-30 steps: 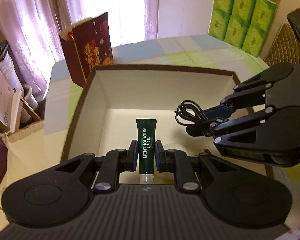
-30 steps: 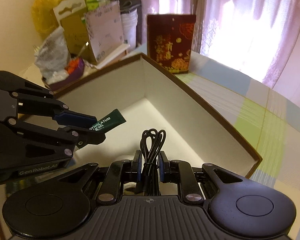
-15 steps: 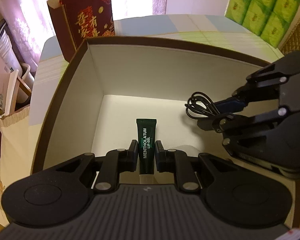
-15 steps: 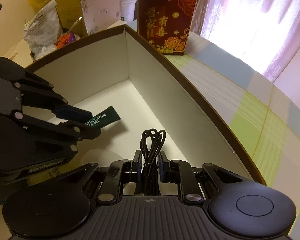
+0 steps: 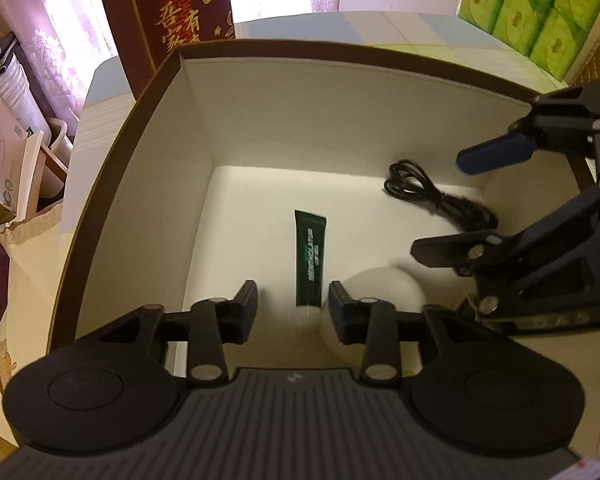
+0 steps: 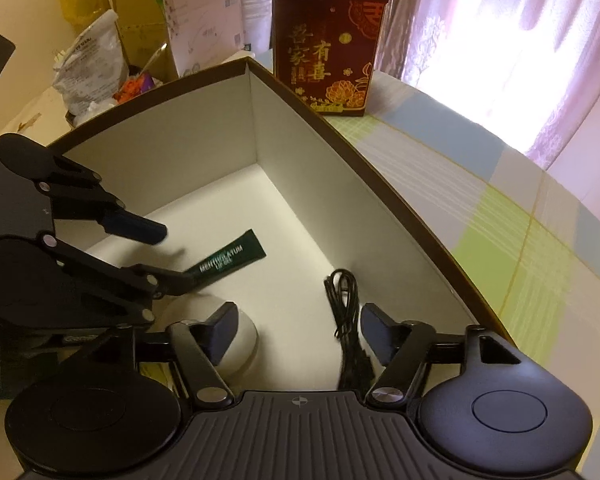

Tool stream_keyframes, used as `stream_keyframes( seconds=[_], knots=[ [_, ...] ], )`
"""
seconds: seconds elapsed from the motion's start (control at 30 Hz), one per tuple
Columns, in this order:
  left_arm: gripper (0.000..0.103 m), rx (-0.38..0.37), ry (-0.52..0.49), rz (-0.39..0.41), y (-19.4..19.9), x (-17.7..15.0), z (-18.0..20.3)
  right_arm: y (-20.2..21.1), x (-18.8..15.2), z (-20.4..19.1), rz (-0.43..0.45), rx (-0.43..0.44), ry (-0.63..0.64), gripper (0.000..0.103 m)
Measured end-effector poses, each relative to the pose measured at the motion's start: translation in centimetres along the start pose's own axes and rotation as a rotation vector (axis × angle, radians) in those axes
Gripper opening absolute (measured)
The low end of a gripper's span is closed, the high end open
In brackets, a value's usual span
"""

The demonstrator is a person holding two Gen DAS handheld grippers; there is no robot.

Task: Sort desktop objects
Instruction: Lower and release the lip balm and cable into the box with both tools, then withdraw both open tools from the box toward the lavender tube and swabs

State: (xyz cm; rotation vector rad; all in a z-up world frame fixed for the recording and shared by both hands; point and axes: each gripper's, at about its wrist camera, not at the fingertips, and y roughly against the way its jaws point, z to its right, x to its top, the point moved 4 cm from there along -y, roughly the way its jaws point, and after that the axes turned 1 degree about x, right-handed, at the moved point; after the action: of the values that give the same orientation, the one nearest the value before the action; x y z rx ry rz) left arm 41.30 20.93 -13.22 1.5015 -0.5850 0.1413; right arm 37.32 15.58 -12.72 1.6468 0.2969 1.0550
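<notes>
- The left gripper [image 5: 293, 307] hangs over the open box [image 5: 340, 54] with its jaws released; the dark green lip gel tube [image 5: 310, 258] lies flat on the white box floor in line with the gap, white cap nearest the jaws, touching neither finger
- The right gripper [image 6: 296, 330] also has its jaws spread wide; the coiled black cable [image 6: 342, 296] lies on the box floor in the gap, nearer the right-hand finger, and its lower end runs out of sight under the gripper body
- A white rounded object [image 5: 374, 294] rests on the floor just beside the tube's cap end, partly behind the left gripper's right finger
- Tube and cable lie apart, with bare floor between them and toward the far corner; the tall box walls close in at the far sides
- Outside the box, on the checked counter [image 6: 500, 216], a dark red gift bag [image 6: 330, 40] stands near the far corner; green tissue packs [image 5: 540, 4] sit well beyond the far wall
</notes>
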Motion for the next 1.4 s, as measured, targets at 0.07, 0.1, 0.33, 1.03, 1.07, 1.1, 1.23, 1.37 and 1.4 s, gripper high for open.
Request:
stream_keyframes(
  seconds=[0.07,0.1,0.33,1.03,1.07,1.1,1.23,1.37,1.4],
  knots=[
    [0.044,0.003,-0.003,0.0,0.2,-0.2,0.0,0.2,-0.2,-0.1,-0.003,0.012,0.009,0.071],
    [0.048,0.0,-0.004,0.0,0.4,-0.4,0.0,0.4,-0.3,-0.2,-0.001,0.013,0.021,0.073],
    [0.075,0.007,-0.007,0.001,1.8,-1.3,-0.2,1.6,-0.4,-1.0,0.012,0.003,0.077,0.098],
    [0.096,0.028,-0.031,0.04,8.0,-3.9,0.8,6.2,-2.8,-2.5,0.064,0.026,0.102,0.101],
    [0.097,0.03,-0.029,0.042,8.3,-4.1,0.8,6.5,-2.9,-2.6,0.068,0.029,0.101,0.101],
    [0.097,0.033,-0.029,0.046,8.7,-4.2,0.9,6.8,-3.0,-2.8,0.073,0.032,0.101,0.101],
    [0.097,0.042,-0.029,0.058,10.1,-4.8,1.3,7.8,-3.5,-3.5,0.088,0.039,0.104,0.101],
    [0.097,0.051,-0.026,0.074,11.5,-5.3,1.5,9.0,-4.0,-4.1,0.108,0.047,0.109,0.101],
    [0.097,0.054,-0.024,0.08,12.0,-5.5,1.7,9.4,-4.1,-4.3,0.114,0.048,0.111,0.101]
  ],
)
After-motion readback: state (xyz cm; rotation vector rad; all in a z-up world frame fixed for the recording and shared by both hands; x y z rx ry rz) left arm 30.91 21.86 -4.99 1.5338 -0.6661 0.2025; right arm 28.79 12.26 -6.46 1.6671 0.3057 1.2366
